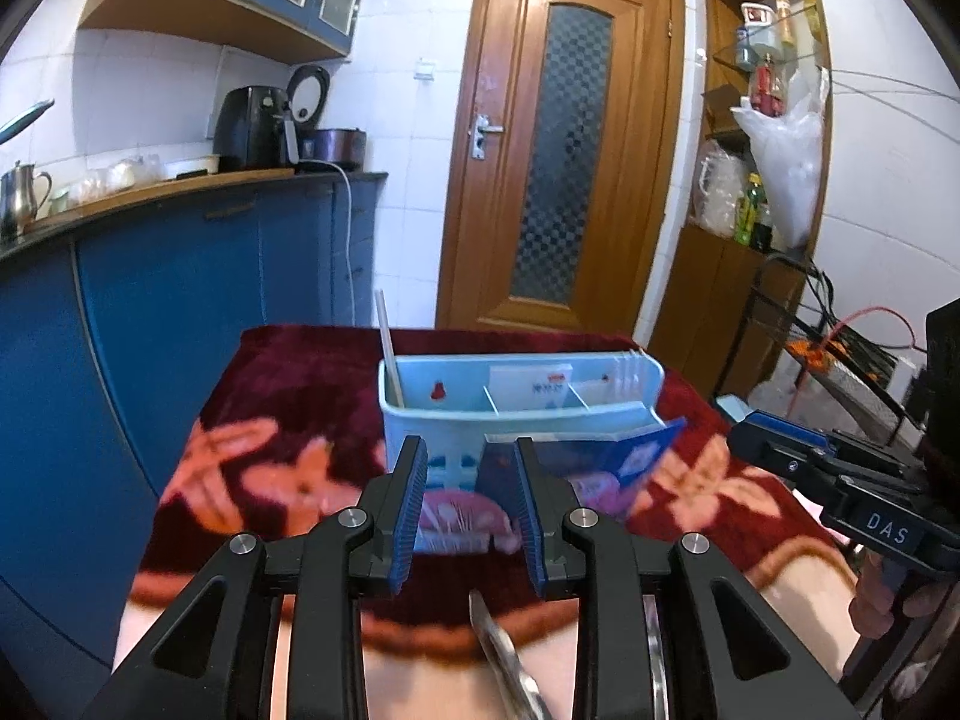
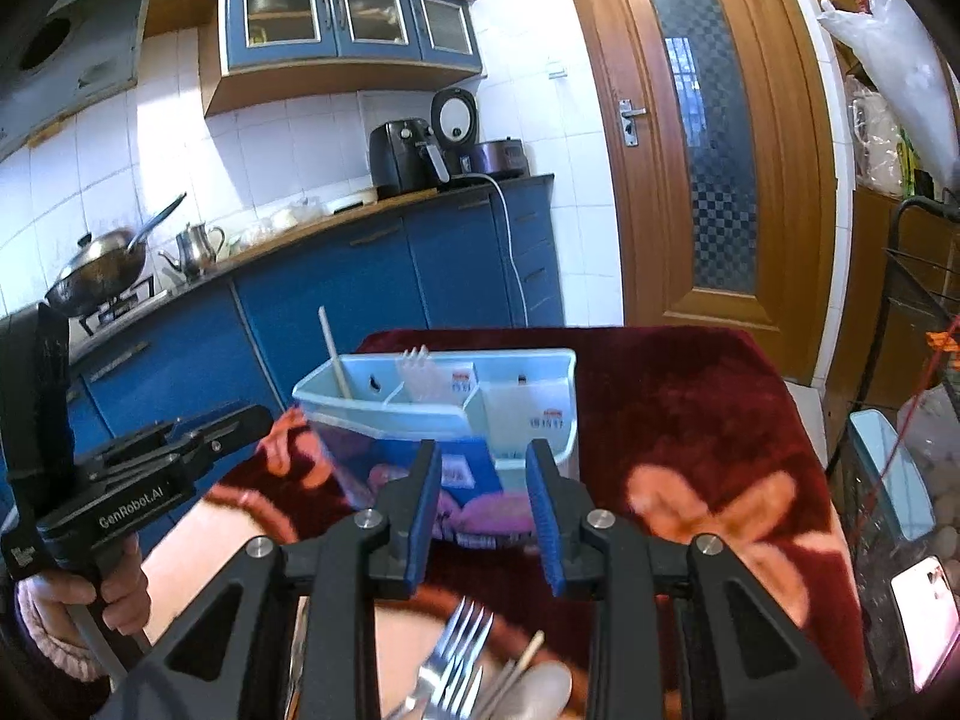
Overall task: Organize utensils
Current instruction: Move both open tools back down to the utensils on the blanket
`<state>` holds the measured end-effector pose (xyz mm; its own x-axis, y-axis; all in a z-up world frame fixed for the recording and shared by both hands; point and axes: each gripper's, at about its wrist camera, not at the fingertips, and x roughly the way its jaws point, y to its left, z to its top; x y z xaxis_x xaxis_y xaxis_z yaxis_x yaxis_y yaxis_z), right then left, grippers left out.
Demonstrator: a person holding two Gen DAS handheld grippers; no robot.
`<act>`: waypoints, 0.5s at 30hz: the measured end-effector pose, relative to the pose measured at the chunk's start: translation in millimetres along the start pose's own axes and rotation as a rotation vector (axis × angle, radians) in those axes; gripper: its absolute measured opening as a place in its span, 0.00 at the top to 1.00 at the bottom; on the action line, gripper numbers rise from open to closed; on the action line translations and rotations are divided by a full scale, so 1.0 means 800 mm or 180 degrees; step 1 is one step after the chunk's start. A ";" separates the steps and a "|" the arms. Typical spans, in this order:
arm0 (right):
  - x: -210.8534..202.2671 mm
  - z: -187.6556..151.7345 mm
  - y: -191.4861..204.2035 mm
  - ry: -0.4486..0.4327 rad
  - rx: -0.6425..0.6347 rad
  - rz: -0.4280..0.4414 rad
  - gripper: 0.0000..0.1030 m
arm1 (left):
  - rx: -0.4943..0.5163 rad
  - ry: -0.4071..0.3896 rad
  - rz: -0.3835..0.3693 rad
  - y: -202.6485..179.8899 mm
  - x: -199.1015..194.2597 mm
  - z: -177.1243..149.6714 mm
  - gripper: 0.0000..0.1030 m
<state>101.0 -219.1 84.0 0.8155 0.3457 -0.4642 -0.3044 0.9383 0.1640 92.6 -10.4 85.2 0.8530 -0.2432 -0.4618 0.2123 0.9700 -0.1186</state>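
A single chopstick (image 2: pixel 333 354) leans in the light-blue organizer (image 2: pixel 444 414); both the left gripper (image 1: pixel 471 510) and right gripper (image 2: pixel 483 516) hang released, with metal forks (image 2: pixel 456 654) just below the right one.

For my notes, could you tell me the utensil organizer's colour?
Light blue utensil organizer, clearest in the left wrist view.

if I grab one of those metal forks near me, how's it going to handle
The forks look like polished metal, so probably stiff and a bit slippery. They overlap other utensils, so lifting one may drag its neighbours.
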 end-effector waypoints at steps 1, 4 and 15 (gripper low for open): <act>-0.003 -0.004 0.002 0.0026 -0.0018 -0.0009 0.69 | 0.0017 0.0021 -0.0004 -0.001 -0.003 -0.002 0.71; -0.012 -0.016 0.008 0.0098 -0.0051 -0.0073 0.69 | 0.0077 0.0076 0.0015 -0.007 -0.012 -0.011 0.71; -0.028 -0.058 0.003 0.0396 0.0041 -0.0244 0.68 | 0.0148 0.0358 0.0016 -0.015 -0.027 -0.043 0.71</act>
<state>59.1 -225.1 54.1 0.7686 0.2701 -0.5799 -0.2366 0.9622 0.1346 55.0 -17.2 66.7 0.7957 -0.2347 -0.5584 0.2324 0.9696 -0.0763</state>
